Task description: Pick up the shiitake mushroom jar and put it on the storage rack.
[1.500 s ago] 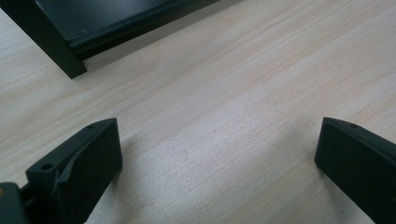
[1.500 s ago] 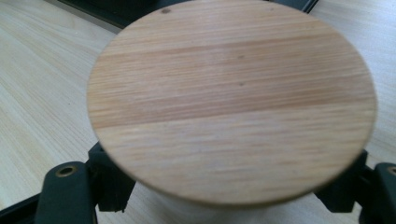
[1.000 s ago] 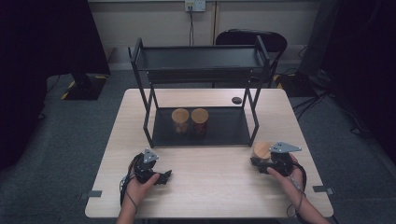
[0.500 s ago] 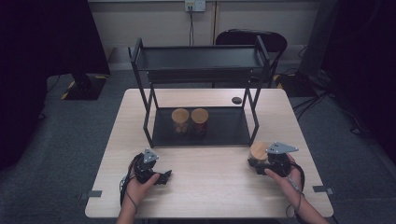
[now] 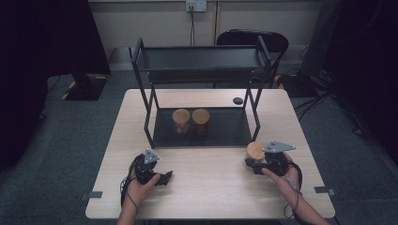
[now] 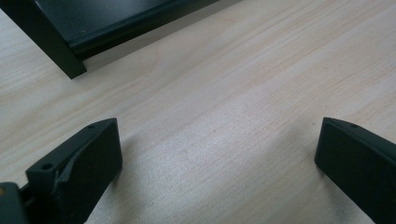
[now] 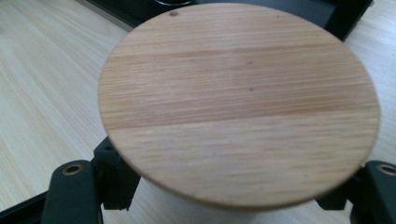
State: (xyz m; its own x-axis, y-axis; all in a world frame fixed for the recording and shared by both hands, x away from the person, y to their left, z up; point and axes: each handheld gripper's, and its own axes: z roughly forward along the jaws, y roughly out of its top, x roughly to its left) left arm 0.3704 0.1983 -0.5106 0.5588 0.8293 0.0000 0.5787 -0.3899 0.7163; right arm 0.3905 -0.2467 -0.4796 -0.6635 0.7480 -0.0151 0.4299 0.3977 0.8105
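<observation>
Right gripper (image 5: 257,165) clamped on a wooden-lidded jar (image 5: 255,151), held near the surface's (image 5: 211,187) right front, just before the rack's (image 5: 202,75) front edge. Left gripper (image 5: 162,178) rests near the left front, jaws wide and empty. Two lidded jars (image 5: 191,120) stand side by side on the rack's lower tray. To shelve the held jar well, keep it upright and clear the tray lip and right post. Jar contents cannot be told.
</observation>
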